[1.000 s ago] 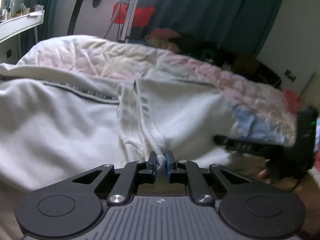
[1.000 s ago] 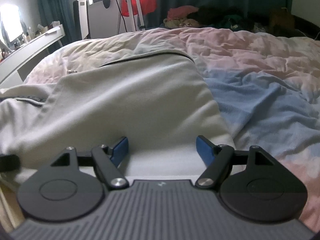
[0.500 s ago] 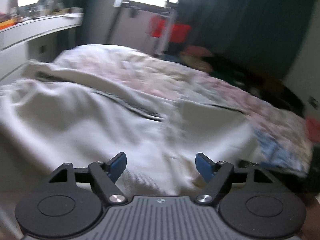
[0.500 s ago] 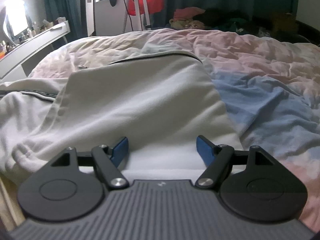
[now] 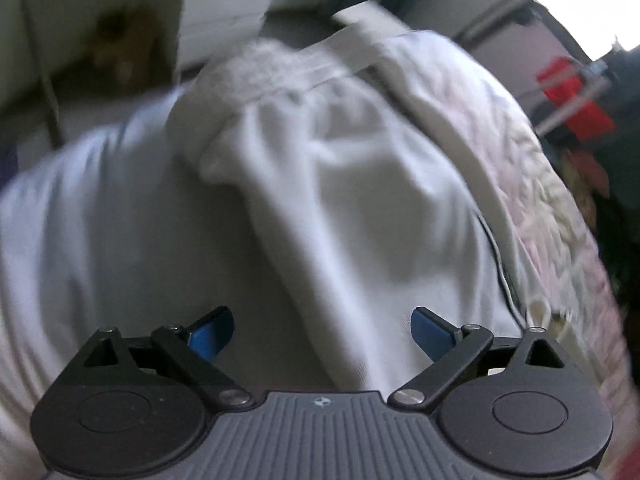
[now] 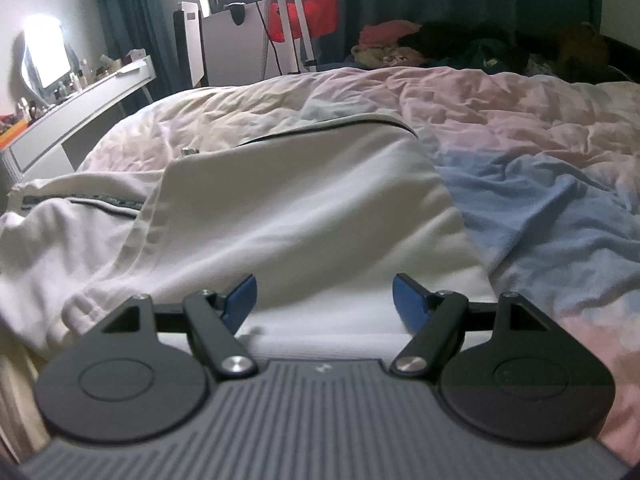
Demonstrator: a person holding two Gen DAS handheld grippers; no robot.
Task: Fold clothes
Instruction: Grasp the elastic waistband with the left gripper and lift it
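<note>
White garment [image 6: 304, 216] flat on bedspread [image 6: 540, 152], left claw [image 5: 322, 330] and right claw [image 6: 324, 298] both spread, gripping nothing.

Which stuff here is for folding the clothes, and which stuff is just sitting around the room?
For the folding:
- white garment
- left gripper, jaws open
- right gripper, jaws open
- duvet the garment lies on

Just lying about:
- red cloth by the window
- tripod
- pile of clothes beyond the bed
- white desk with small bottles
</note>
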